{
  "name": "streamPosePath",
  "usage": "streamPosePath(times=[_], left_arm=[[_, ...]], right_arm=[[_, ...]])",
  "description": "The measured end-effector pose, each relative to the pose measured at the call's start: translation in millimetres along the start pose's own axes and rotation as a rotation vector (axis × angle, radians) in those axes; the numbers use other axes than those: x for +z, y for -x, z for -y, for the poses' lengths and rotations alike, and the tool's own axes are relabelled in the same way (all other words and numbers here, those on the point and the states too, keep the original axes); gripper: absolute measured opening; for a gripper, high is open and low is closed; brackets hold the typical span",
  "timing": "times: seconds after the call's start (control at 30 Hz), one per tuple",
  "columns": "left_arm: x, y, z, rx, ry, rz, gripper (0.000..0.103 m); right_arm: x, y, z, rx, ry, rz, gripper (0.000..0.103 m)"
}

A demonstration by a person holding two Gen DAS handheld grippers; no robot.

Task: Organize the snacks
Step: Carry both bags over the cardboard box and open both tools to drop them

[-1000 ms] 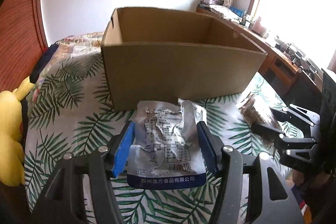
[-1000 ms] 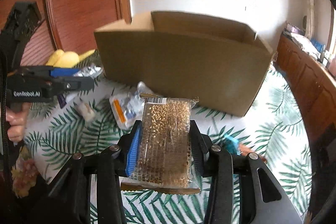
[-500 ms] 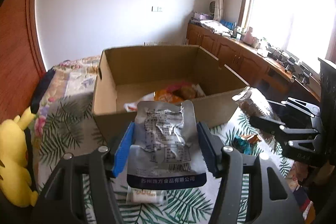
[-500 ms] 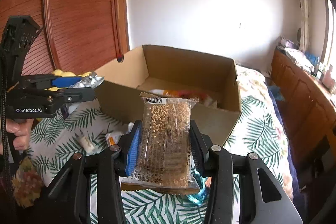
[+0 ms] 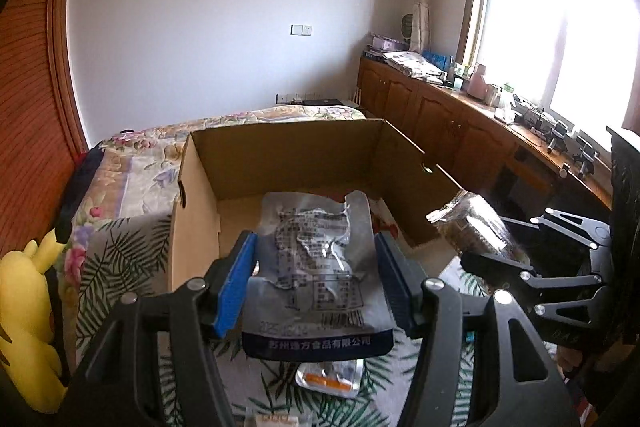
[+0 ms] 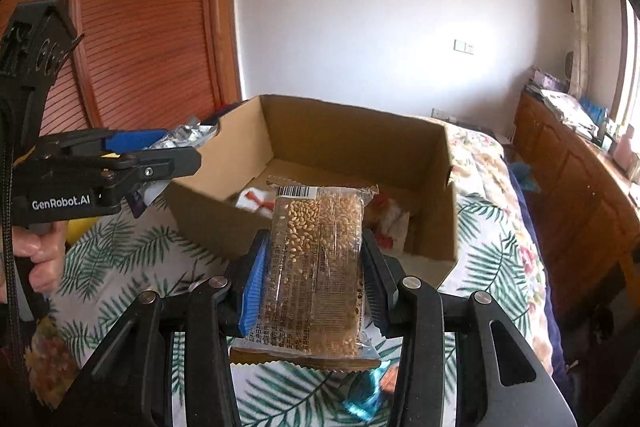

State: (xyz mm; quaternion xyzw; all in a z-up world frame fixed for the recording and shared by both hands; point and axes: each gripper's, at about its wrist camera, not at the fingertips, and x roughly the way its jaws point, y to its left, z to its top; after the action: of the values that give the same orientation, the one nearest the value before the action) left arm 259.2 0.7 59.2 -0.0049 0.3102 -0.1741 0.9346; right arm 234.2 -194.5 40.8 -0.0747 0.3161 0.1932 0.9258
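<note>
My left gripper (image 5: 314,273) is shut on a crumpled silver foil pouch (image 5: 316,267) and holds it above the near wall of an open cardboard box (image 5: 192,227). My right gripper (image 6: 316,277) is shut on a clear packet of grain bar (image 6: 318,267) and holds it above the bed in front of the same box (image 6: 224,215). Several snack packs (image 6: 384,215) lie inside the box. The right gripper with its packet shows in the left wrist view (image 5: 476,231), and the left gripper shows in the right wrist view (image 6: 152,151).
The box stands on a bed with a palm-leaf cover (image 6: 120,259). A small white and orange packet (image 5: 330,379) and a blue wrapper (image 6: 366,399) lie on the cover. A yellow plush toy (image 5: 24,319) sits at the left. Wooden cabinets (image 5: 448,123) line the right wall.
Both grippers have risen with their packets and moved toward the box. The box's inside and its snack packs have come into view.
</note>
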Motion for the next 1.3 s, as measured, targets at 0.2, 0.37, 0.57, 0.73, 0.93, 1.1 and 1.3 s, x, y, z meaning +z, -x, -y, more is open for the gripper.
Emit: streamPosePath(times=[0.2,0.37,0.57,0.73,0.93,1.1,1.3], left_arm=[[11.6,-22.5,-8.8,0.008,0.034,-0.017,0.059],[11.0,-45.6,-16.4,0.021,0.067,-0.033,0.059],[5.7,-67.8,-22.7,0.051,0.083,-0.053,0.059],[1.3,-77.0,-24.4,0.064,0.093,-0.073,0.06],[-2.3,-81.7,-24.4,0.1,0.078,-0.076,0.066],[-2.8,-83.1,-29.5,0.101,0.105,-0.086,0.068],[-2.1,-76.3,-27.0,0.078,0.102,-0.061,0.071]], right_arm=[[14.5,-9.1,18.9,-0.016,-0.051,-0.013,0.043],[21.5,-15.0,29.2,-0.016,-0.094,-0.019,0.043],[29.5,-22.6,29.1,-0.026,-0.102,-0.023,0.043],[34.6,-30.7,23.3,-0.033,-0.089,-0.026,0.043],[34.6,-42.2,18.0,-0.035,-0.08,-0.04,0.043],[33.5,-55.4,16.6,-0.053,-0.079,-0.058,0.043],[33.6,-69.0,24.5,-0.065,-0.134,-0.054,0.043]])
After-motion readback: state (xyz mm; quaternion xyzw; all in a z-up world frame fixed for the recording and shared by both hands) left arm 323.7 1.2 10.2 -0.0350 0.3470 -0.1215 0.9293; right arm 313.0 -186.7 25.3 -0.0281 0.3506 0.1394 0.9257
